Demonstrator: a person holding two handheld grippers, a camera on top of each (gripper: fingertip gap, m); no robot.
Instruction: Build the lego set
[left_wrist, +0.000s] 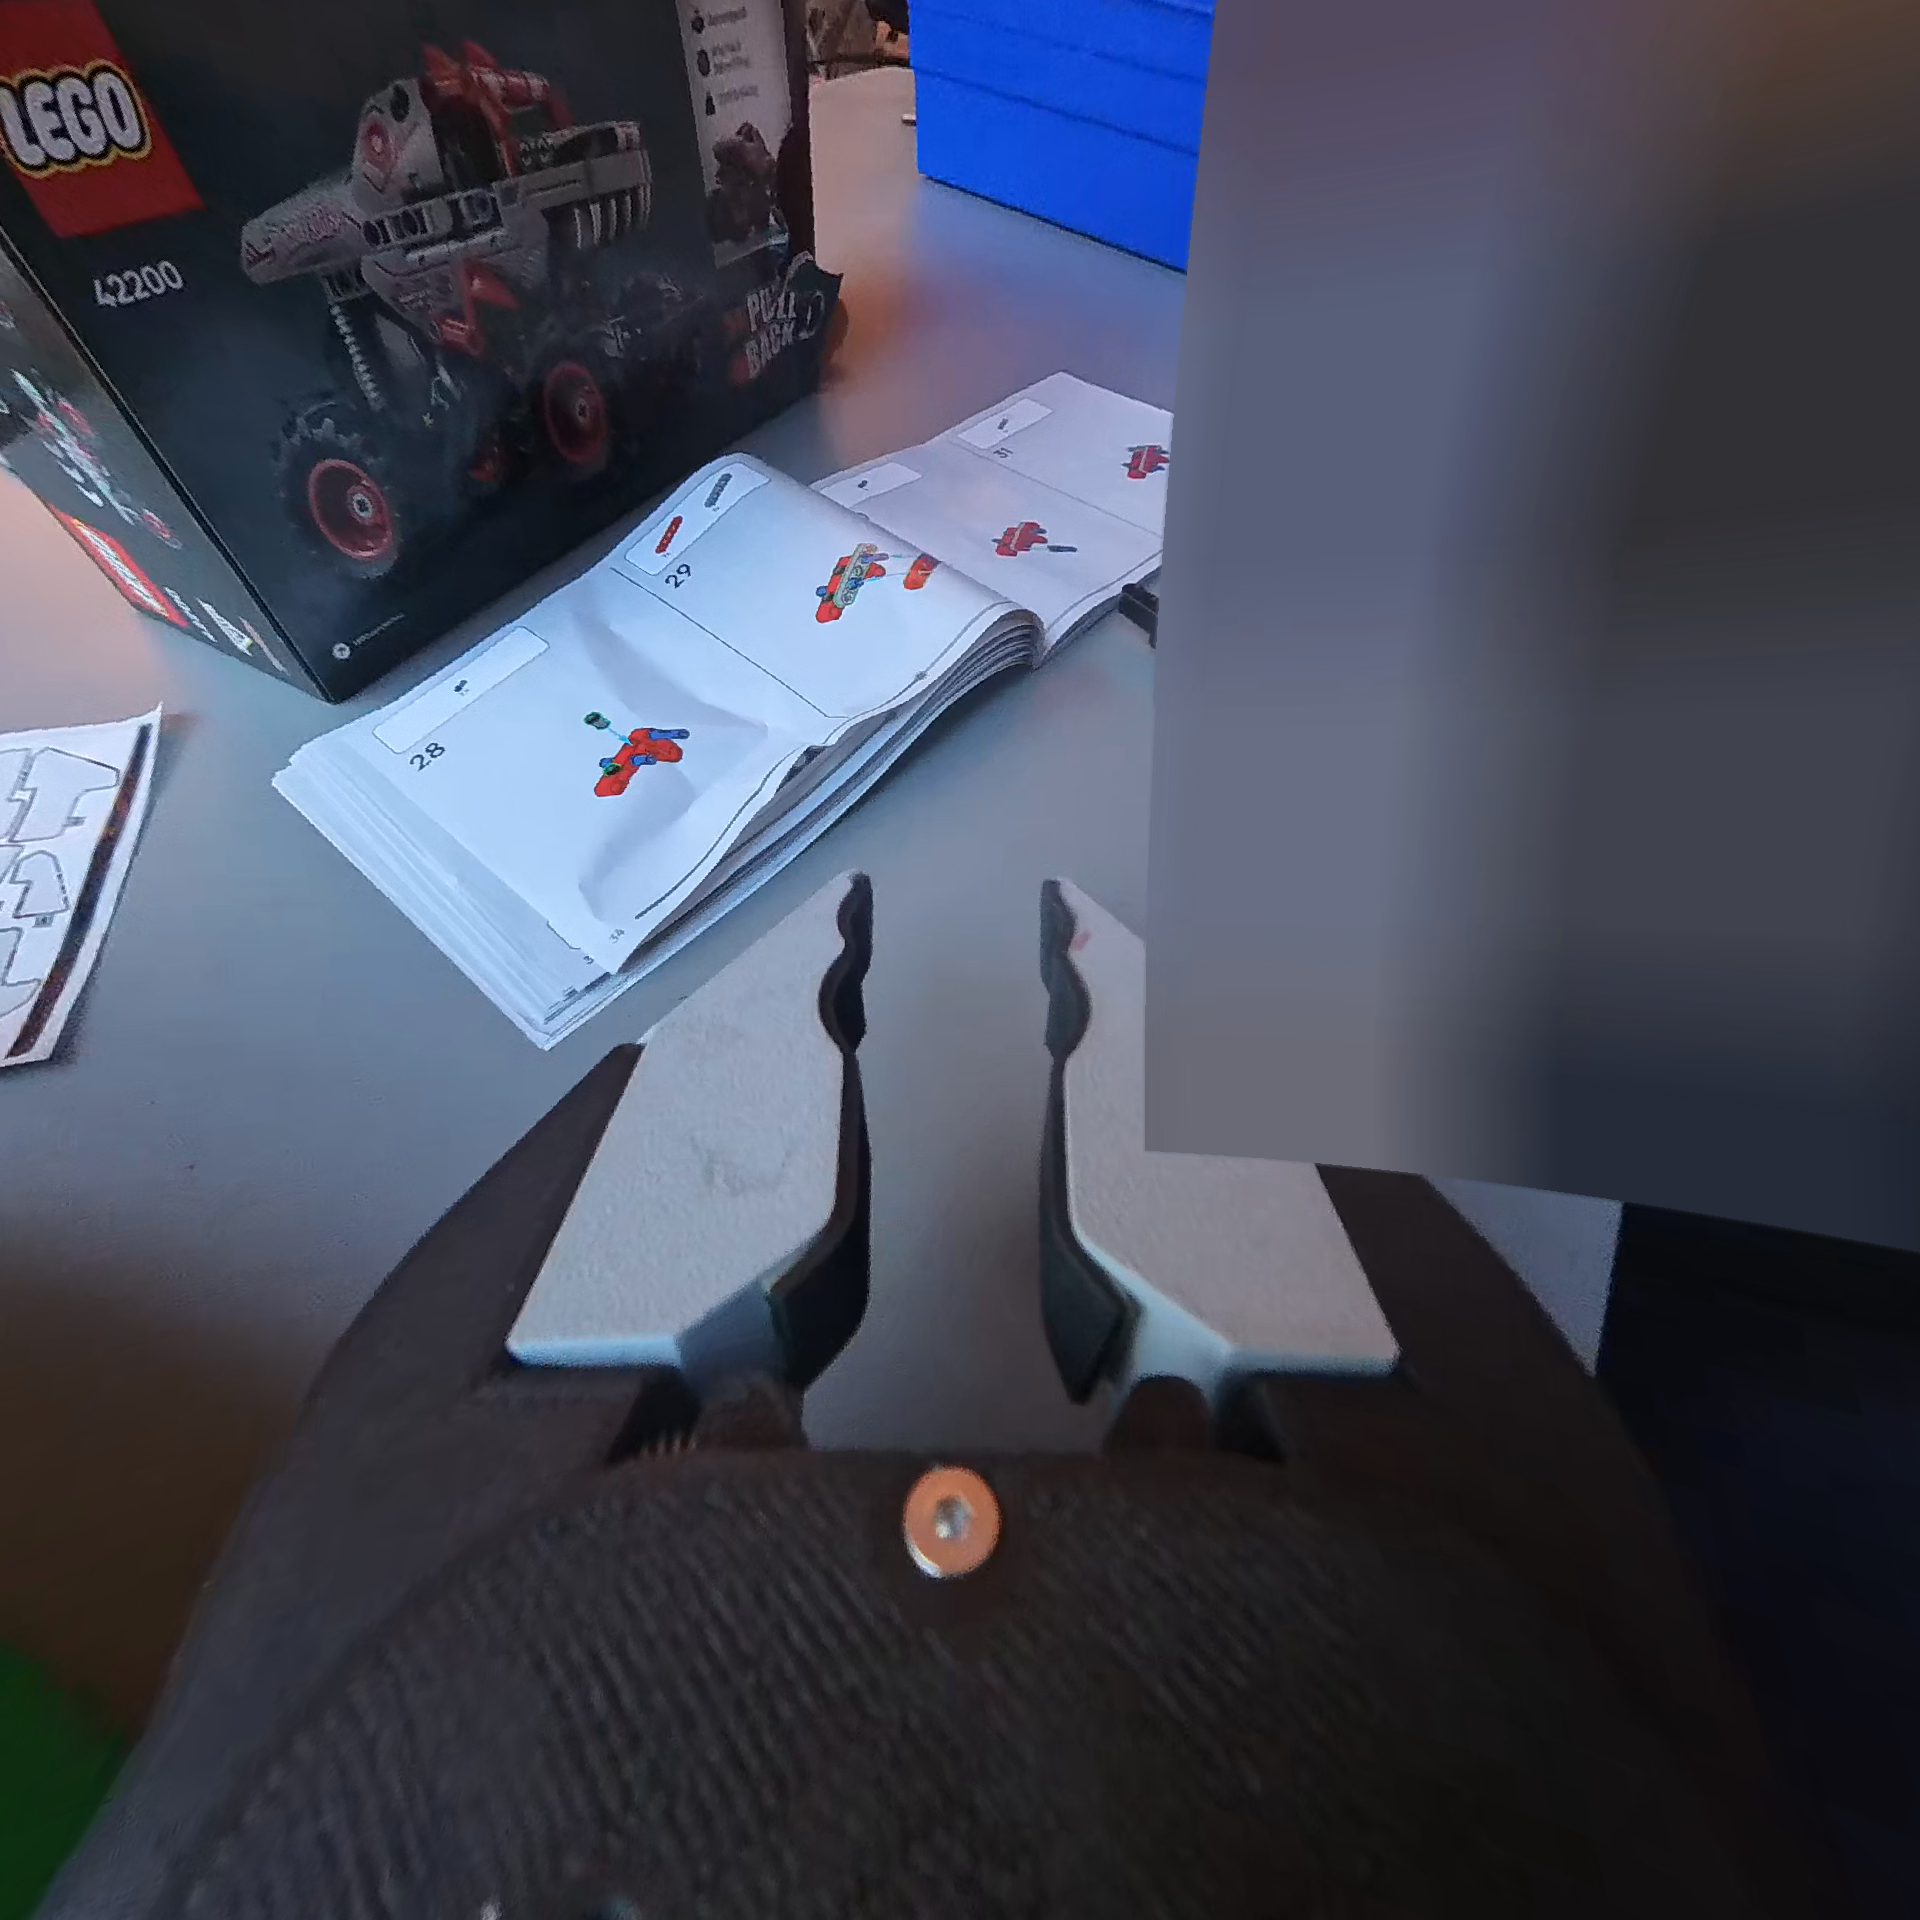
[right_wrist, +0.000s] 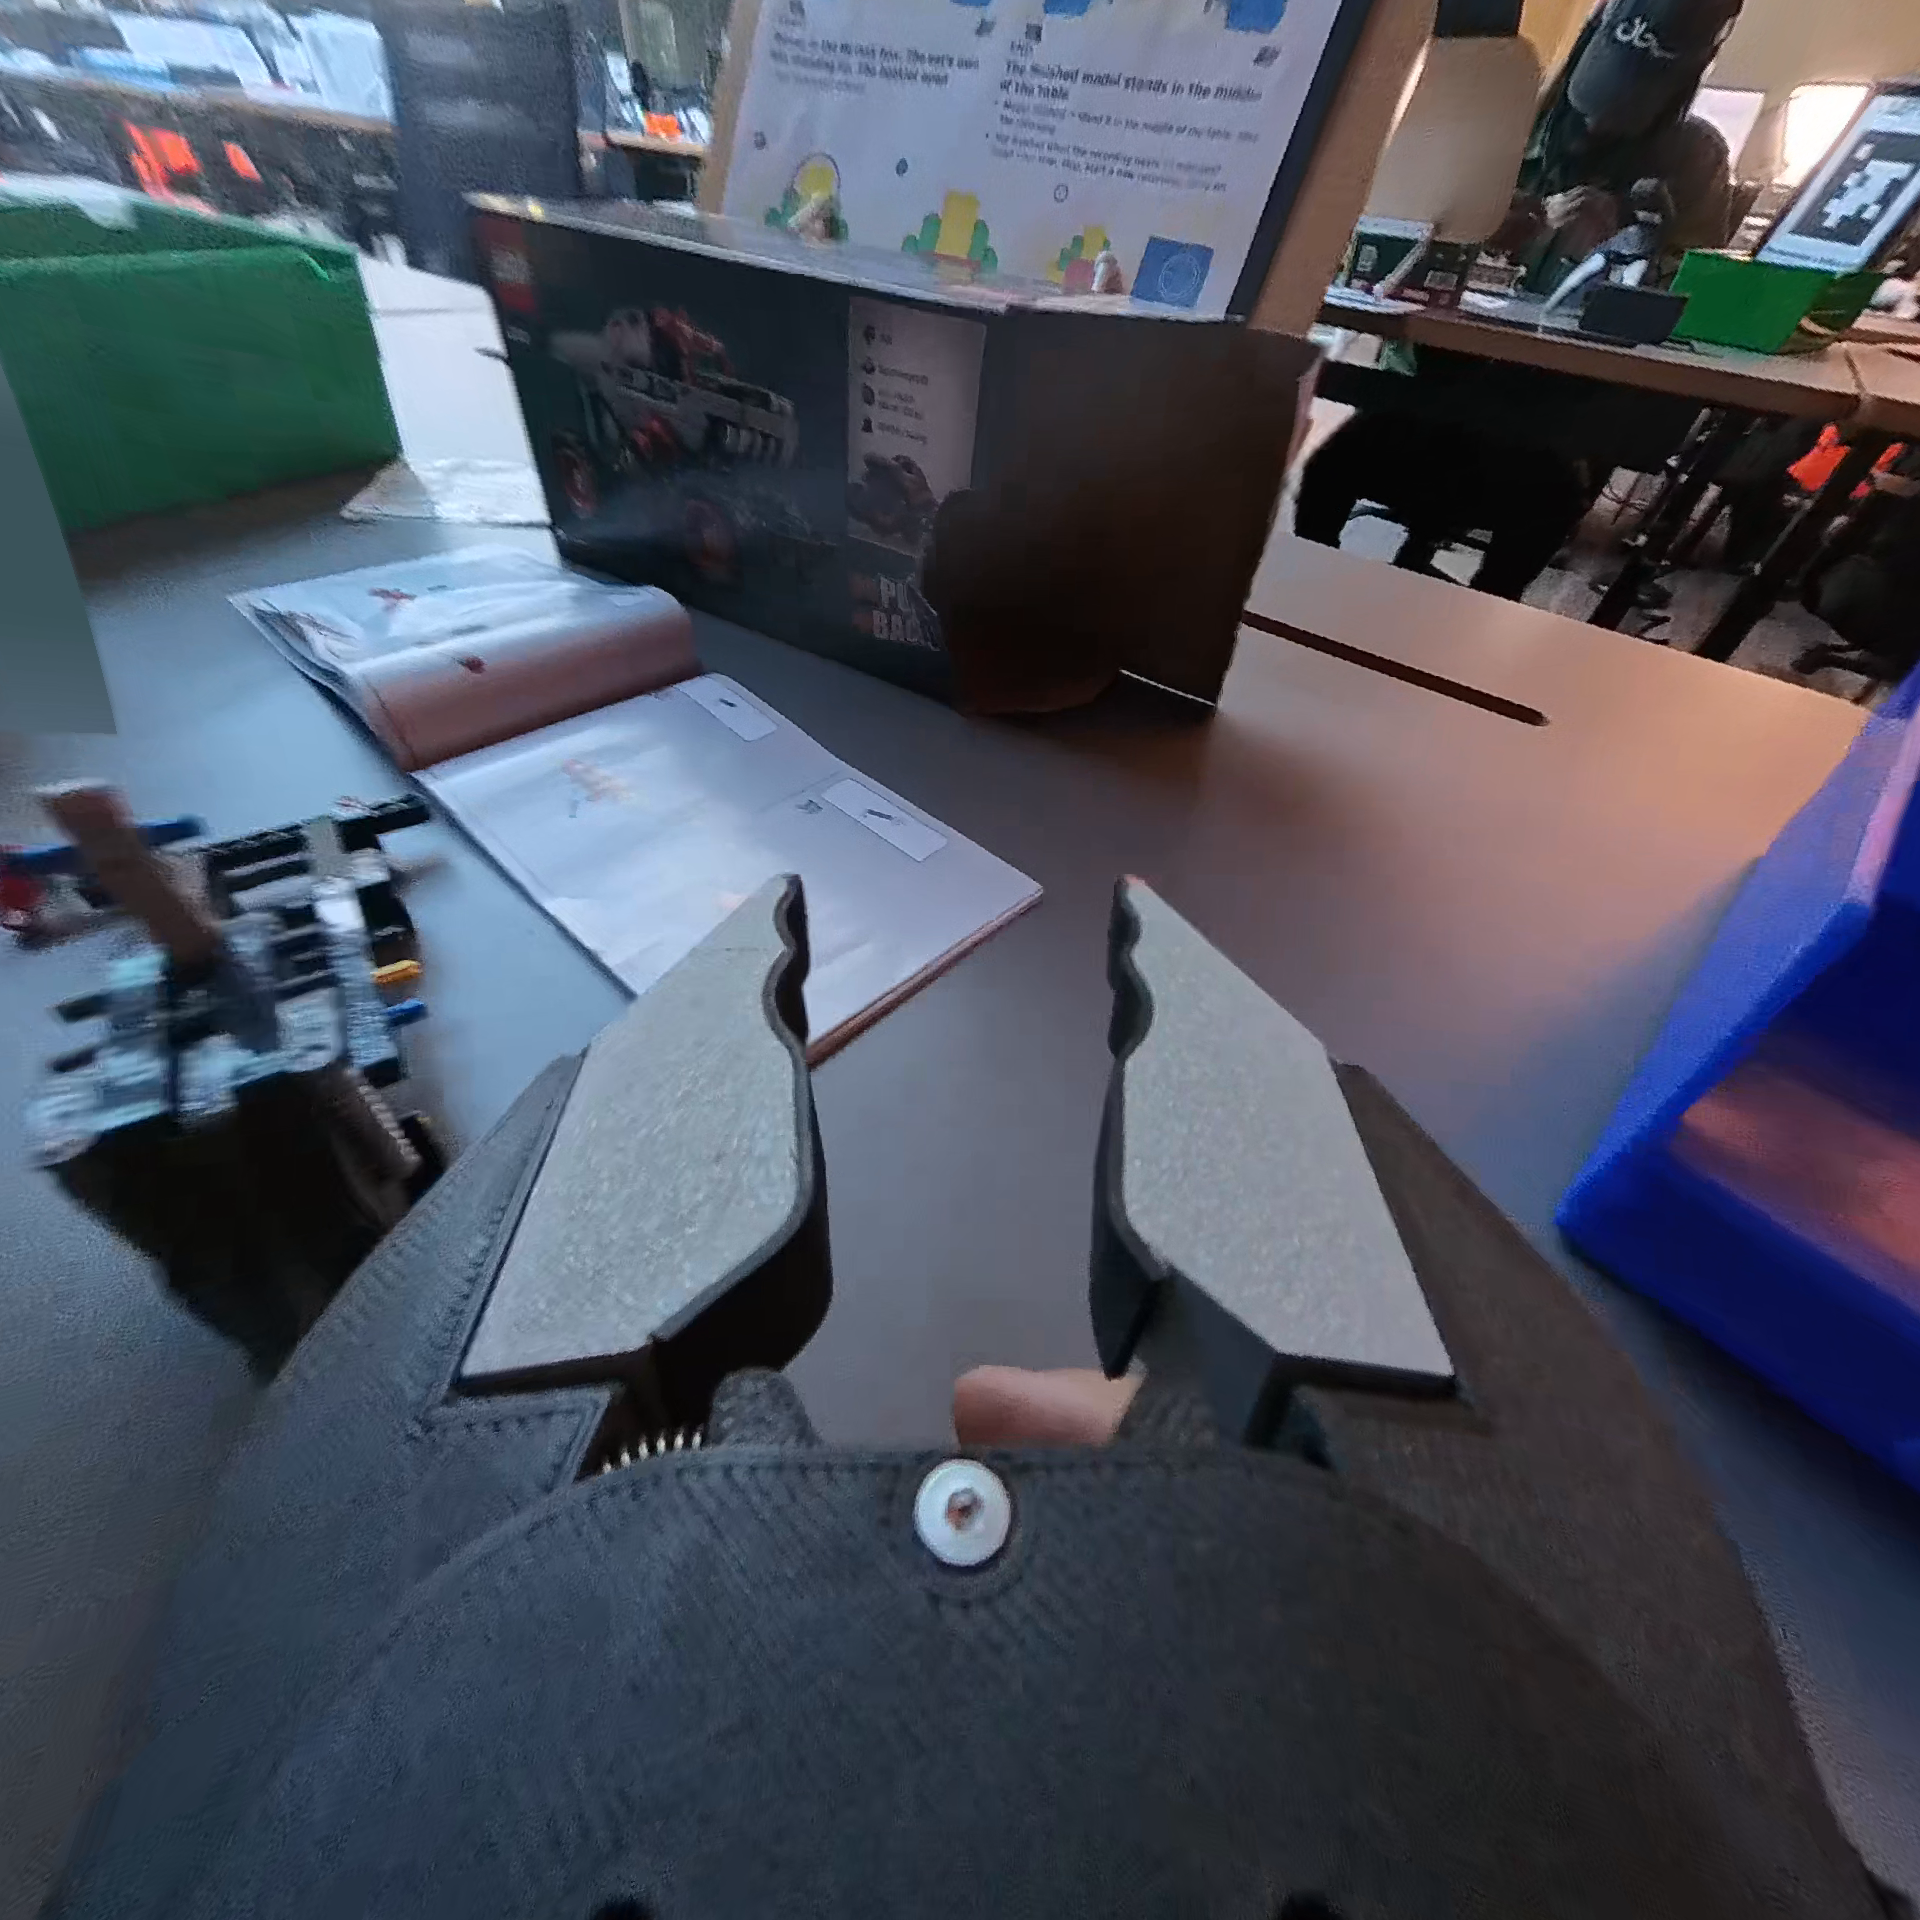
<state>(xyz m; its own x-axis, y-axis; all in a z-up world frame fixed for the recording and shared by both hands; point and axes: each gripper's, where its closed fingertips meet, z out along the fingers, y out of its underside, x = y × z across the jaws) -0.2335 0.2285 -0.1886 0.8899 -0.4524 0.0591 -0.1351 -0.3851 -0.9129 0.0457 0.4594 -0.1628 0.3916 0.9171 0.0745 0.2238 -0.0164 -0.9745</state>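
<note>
The open instruction booklet (left_wrist: 665, 717) lies on the grey table in front of the dark set box (left_wrist: 416, 312). My left gripper (left_wrist: 951, 914) is open and empty, hovering just short of the booklet's near edge. In the right wrist view the booklet (right_wrist: 665, 800) and the box (right_wrist: 831, 457) lie ahead. A partly built black and blue model (right_wrist: 249, 987) sits at the left, blurred. My right gripper (right_wrist: 961, 925) is open and empty above the table, right of the booklet's corner.
A sticker sheet (left_wrist: 62, 883) lies at the left. A blue bin (right_wrist: 1787, 1122) stands at the right, also seen at the back in the left wrist view (left_wrist: 1049, 114). A green bin (right_wrist: 177, 374) stands far left. A poster board (right_wrist: 1018, 135) rises behind the box. A fingertip (right_wrist: 1039, 1403) shows between my right fingers' bases. Some 35 centimeters of space lies between my two pairs of fingers.
</note>
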